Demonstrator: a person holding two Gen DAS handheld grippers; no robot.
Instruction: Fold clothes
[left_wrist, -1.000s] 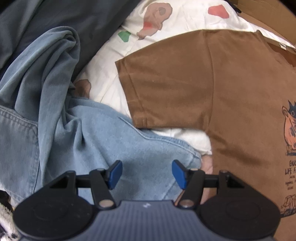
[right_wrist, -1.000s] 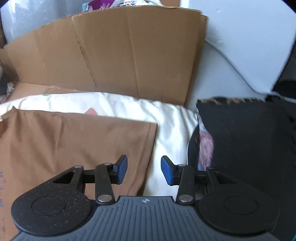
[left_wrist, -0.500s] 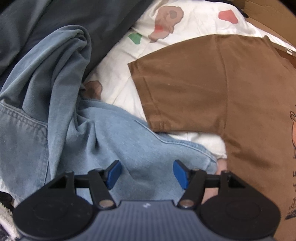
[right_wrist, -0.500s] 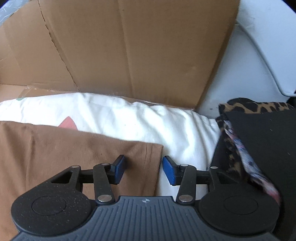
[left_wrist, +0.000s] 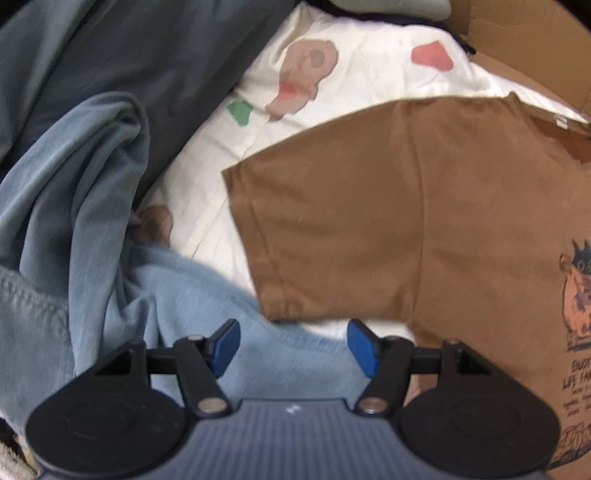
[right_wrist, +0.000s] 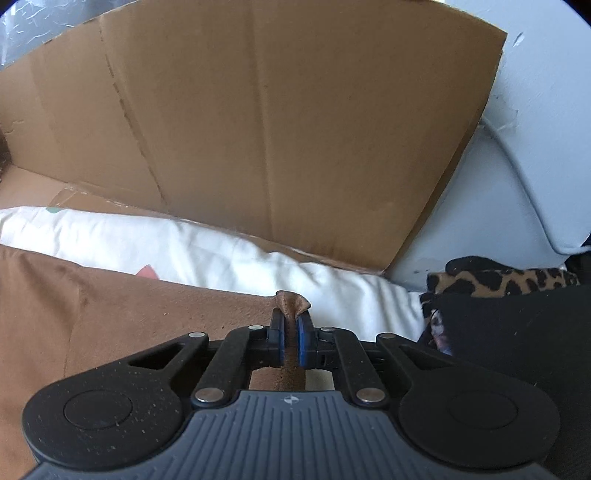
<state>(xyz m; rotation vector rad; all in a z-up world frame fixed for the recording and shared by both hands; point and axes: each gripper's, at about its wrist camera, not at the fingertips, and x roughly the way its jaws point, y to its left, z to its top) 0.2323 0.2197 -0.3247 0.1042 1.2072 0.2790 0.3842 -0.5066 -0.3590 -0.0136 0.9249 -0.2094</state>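
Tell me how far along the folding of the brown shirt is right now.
Early stage. Done: the brown shirt lies spread flat on the white sheet, sleeve out. In hand: the right gripper is shut on a pinch of the shirt's edge. The left gripper is open above the blue jeans, holding nothing. Left: no fold shows yet, and the jeans lie in a heap.

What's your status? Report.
Right gripper shut on brown T-shirt edge. Left gripper open, empty. Blue denim garment crowds left sleeve.
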